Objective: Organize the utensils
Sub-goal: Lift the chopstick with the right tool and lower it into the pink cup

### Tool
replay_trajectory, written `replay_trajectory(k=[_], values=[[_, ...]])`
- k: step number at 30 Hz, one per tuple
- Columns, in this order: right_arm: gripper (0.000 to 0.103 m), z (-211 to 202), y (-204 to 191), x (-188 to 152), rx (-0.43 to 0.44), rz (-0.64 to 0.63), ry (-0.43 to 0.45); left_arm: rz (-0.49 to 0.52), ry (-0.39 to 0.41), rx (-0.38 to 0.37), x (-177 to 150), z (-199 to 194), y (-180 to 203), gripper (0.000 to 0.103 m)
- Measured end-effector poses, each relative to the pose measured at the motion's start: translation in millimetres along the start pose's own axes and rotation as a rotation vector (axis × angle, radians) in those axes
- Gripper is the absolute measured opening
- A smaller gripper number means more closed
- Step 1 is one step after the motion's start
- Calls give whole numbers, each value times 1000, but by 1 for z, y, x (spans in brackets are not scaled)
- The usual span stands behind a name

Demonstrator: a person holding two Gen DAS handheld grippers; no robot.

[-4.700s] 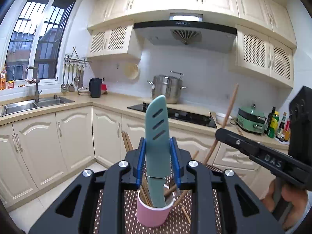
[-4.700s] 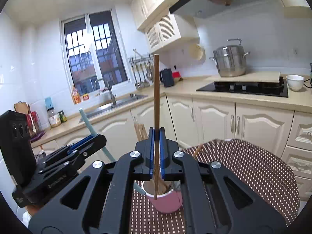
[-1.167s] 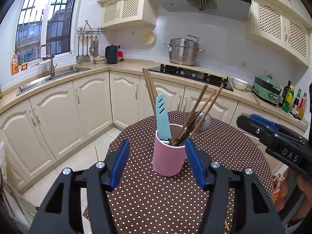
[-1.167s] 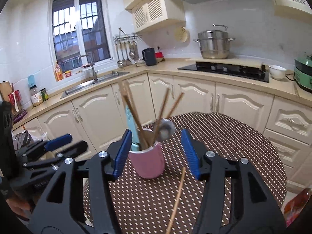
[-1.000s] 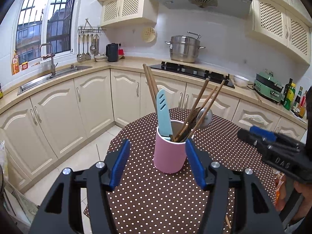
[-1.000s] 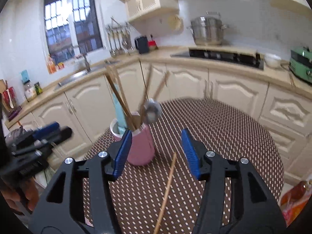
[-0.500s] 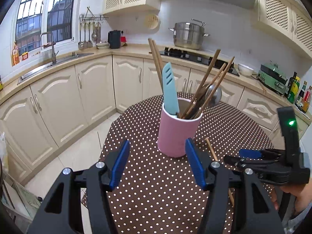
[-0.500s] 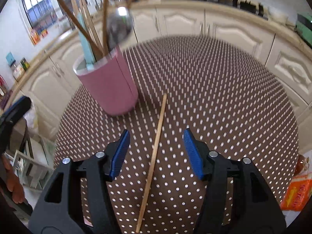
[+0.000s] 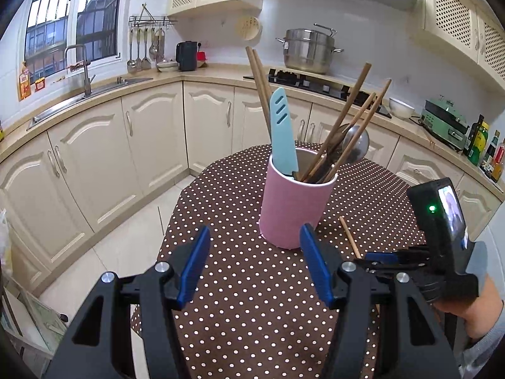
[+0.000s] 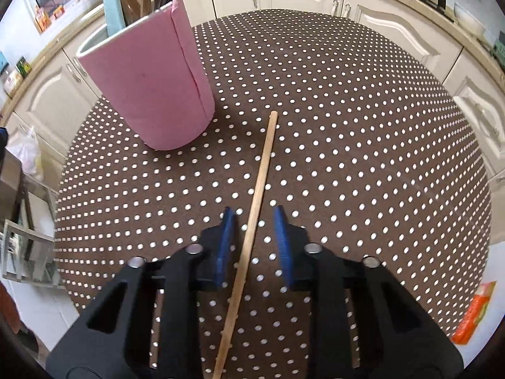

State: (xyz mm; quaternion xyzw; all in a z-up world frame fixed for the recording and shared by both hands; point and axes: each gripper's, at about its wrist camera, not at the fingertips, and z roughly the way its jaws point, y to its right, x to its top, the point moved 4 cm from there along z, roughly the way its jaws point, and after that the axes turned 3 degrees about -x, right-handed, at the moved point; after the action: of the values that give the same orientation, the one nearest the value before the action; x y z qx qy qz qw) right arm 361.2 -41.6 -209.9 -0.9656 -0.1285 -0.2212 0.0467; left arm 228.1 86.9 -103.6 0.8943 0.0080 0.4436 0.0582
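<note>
Right wrist: my right gripper [image 10: 252, 237] is closing, jaws still apart, pads clear of the loose chopstick [image 10: 257, 189] lying between them on the dotted tablecloth [image 10: 347, 126]. Pink utensil cup [image 10: 151, 88] at 11 o'clock. Risk: the thin stick rolls or pivots out of the pinch.

Left wrist: my left gripper [image 9: 254, 262] gapes empty. Only this view shows the cup's contents: chopsticks [image 9: 344, 126], teal knife [image 9: 282, 135], ladle [image 9: 355, 143]. A steep insert could hit them.

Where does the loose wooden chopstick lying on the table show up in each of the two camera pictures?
Left wrist view: the chopstick lies lower right, partly hidden, just right of the pink cup.
Right wrist view: chopstick runs up the centre, between the closing right gripper fingers, untouched.
Shared landmark: the pink cup, upper left here.
</note>
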Motion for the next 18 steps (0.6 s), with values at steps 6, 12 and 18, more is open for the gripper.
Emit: replay_trajectory(k=[6,12,18], values=[[6,4,9,14,34,30,22,-2,8,-10,1,-2,1,58],[6,-24,32,14,122,102,174,0,12,-20,1,-2,3,58],[6,-85,47,19,242,155,406,-16,34,-35,3,-5,-1,58]])
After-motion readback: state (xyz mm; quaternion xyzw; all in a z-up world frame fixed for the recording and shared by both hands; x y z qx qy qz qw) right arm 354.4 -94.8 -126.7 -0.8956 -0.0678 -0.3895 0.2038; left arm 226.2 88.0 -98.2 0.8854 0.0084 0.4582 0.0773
